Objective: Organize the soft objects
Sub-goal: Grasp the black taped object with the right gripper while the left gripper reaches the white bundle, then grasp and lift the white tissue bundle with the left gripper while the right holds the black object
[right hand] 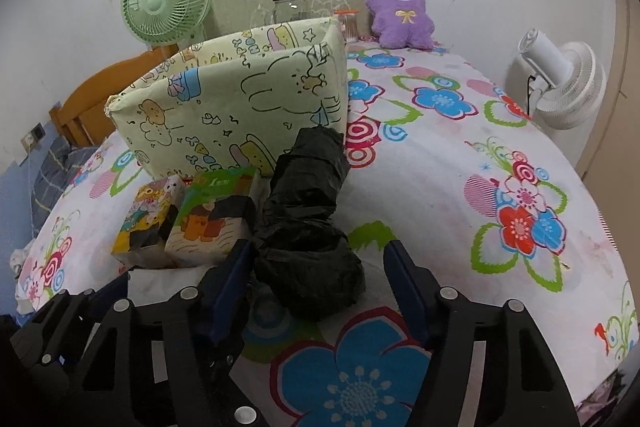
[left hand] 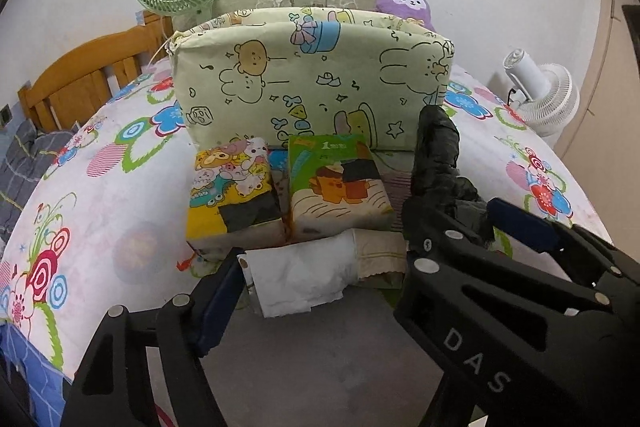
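holding my right gripper (right hand: pixel 320 283) wide open, i have its fingers on both sides of the black plastic bag bundle (right hand: pixel 308 219), which lies on the flowered bed sheet (right hand: pixel 460 163); the left pad is just beside it, the right one apart. my left gripper (left hand: pixel 320 291) is also open, its fingers empty, with a crumpled white tissue roll (left hand: pixel 300 275) between them; if they touch it i cannot tell. behind the roll two printed tissue packs (left hand: pixel 288 187) stand side by side in front of the pale green fabric box (left hand: pixel 312 75).
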### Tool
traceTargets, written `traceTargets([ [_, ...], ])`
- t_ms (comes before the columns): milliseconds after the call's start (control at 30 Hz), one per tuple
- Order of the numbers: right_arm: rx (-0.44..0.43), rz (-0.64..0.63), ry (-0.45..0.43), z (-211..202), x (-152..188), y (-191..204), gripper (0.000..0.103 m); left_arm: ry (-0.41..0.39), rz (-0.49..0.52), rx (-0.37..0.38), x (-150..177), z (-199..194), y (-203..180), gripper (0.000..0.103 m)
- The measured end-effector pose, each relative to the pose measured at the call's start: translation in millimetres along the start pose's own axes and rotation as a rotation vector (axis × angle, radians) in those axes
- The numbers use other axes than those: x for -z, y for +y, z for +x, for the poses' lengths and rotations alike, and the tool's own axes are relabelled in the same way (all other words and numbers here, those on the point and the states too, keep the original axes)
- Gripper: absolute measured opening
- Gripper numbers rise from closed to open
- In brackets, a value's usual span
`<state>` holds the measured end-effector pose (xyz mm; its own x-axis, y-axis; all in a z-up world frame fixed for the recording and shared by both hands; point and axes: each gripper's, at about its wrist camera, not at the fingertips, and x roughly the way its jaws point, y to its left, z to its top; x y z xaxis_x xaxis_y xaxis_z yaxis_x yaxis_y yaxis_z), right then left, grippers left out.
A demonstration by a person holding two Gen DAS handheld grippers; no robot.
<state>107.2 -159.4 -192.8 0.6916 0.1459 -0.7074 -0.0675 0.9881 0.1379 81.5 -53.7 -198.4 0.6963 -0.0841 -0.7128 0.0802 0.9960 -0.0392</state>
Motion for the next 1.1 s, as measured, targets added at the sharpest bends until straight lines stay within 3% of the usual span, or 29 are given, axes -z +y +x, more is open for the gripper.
traceTargets([
  [133, -0.019, -0.003, 0.018, 5, -2, 2, 0.056, 0.008, 0.001, 0.000, -1, 3, 1, 0.078],
  [333, -0.047, -0.009, 0.017, 4, 0, 4, 0.046, 0.004, 0.007, 0.007, 0, 1, 0, 0.077],
  [1100, 0.000, -0.021, -0.075, -47, -14, 15, 0.045, -0.076, -0.006, 0.047, -14, -42, -2, 0.077],
])
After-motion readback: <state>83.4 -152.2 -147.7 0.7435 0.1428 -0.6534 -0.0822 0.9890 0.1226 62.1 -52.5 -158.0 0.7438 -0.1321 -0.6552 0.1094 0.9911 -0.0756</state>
